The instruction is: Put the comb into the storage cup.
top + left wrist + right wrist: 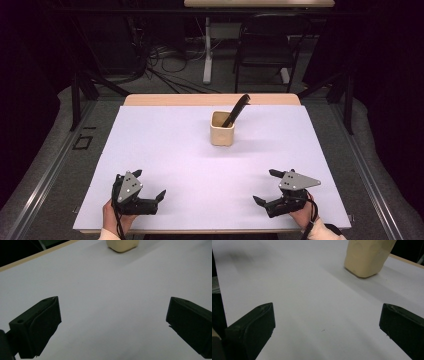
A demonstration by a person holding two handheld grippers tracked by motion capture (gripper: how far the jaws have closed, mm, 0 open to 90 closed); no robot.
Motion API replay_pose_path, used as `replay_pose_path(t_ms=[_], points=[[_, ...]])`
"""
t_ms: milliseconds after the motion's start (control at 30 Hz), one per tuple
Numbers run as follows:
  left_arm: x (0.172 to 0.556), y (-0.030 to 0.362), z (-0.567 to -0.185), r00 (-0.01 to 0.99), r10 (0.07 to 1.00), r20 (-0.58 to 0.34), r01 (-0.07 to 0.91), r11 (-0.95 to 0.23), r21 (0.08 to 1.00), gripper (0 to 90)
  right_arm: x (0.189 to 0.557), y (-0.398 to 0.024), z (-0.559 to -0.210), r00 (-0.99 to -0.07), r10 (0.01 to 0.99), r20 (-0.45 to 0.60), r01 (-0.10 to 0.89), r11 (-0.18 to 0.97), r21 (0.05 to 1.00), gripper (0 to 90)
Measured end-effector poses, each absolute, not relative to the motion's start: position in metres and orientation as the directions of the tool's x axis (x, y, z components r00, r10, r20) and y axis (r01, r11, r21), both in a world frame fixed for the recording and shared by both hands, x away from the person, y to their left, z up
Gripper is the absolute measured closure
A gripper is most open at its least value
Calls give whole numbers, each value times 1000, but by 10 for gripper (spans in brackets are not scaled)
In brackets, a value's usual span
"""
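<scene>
Where the bench [165,150] meets its near edge, two hands come in, each holding a gripper. Left gripper [149,185] sits near-left of the cup [222,128], well apart from it; jaws spread wide, nothing between them. In the left gripper view both jaws stand far apart over bare white sheet, cup base [122,245] at the top edge ahead. Right gripper [265,186] sits near-right of the cup, also well apart; jaws released, gap empty. In the right gripper view the jaws flank bare sheet, cup [367,257] ahead and to the upper right, its lower walls and rounded base visible. Grey three-cornered plates top both grippers.

Cup: cream, squarish with rounded corners, upright on the sheet, toward the far side of the bench. A black tool [237,109] stands in it, leaning up and right, its top past the rim; what kind, cannot tell.

Beyond the cup: bare wooden strip of bench, then dark floor with cables [165,60], a white table leg [207,50] and a black chair [267,45].
</scene>
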State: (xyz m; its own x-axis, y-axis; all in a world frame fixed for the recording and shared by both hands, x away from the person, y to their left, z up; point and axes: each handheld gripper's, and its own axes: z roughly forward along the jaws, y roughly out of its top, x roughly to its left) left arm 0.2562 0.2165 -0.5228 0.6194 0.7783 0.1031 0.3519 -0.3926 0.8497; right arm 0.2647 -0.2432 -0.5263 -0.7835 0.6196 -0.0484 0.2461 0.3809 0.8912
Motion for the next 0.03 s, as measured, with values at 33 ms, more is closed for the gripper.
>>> replay_pose_path(t_ms=[33], points=[[256, 217, -523, 619, 779, 101, 354, -391, 850, 0, 265, -243, -526, -783, 620, -48, 248, 381, 891, 0]])
